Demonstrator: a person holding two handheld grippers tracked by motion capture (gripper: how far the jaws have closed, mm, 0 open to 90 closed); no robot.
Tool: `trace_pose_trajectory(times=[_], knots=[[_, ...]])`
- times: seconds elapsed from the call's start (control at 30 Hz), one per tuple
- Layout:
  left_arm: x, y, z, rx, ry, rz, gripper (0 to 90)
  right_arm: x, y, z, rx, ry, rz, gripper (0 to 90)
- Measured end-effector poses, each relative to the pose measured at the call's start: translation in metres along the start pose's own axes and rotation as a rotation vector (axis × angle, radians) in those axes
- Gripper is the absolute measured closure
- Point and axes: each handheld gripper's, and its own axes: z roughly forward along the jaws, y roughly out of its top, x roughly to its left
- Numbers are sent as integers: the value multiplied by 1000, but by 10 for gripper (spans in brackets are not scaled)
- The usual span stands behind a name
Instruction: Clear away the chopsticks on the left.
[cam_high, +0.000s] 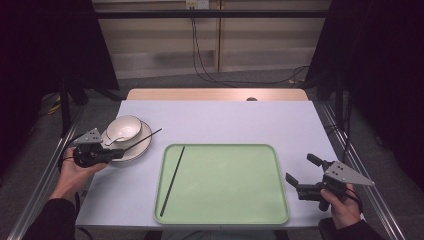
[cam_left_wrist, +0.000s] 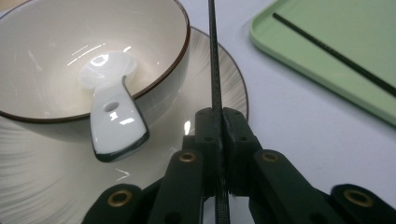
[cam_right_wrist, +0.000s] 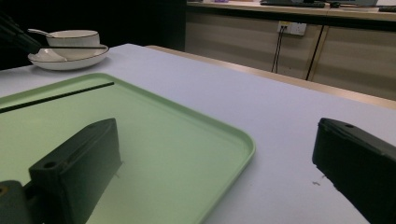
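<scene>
High view: a black chopstick is held clamped in the left gripper near the table's left edge, its free end reaching over the plate toward the table's middle. A bowl with a white spoon in it stands on that plate. A second chopstick lies along the left edge of the green tray, which sits at the table's front edge, centred. The right gripper is held just beside the tray's right edge, jaws wide apart and holding nothing.

Left gripper view: the jaws of the left gripper are closed narrowly on the chopstick, which runs straight up between them, above the plate and just beside the bowl. The spoon leans over the bowl's rim. The tray's corner and the second chopstick are seen at upper right.

Right gripper view: the jaws stand wide open over the tray's right edge; the second chopstick lies along the tray's far edge, and the bowl and plate are seen well beyond it.

Risks, as judged: the thin rod is gripped near one end, so it may pivot or slip in the jaws during carrying. A low swing may strike the bowl rim or spoon handle and upset them. Released carelessly, it may roll or cross the chopstick already placed.
</scene>
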Motion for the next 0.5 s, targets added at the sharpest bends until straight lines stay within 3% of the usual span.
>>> trace_pose_trajectory(times=[0.07, 0.3, 0.5], knots=[[-2, 1, -2, -4, -16, -15, 857, 0, 0, 0, 0, 2, 0, 7], [-12, -4, -8, -34, -9, -81, 858, 0, 0, 0, -1, 3, -1, 7], [-31, -2, -21, -106, -13, -125, 857, 0, 0, 0, -2, 0, 0, 7]])
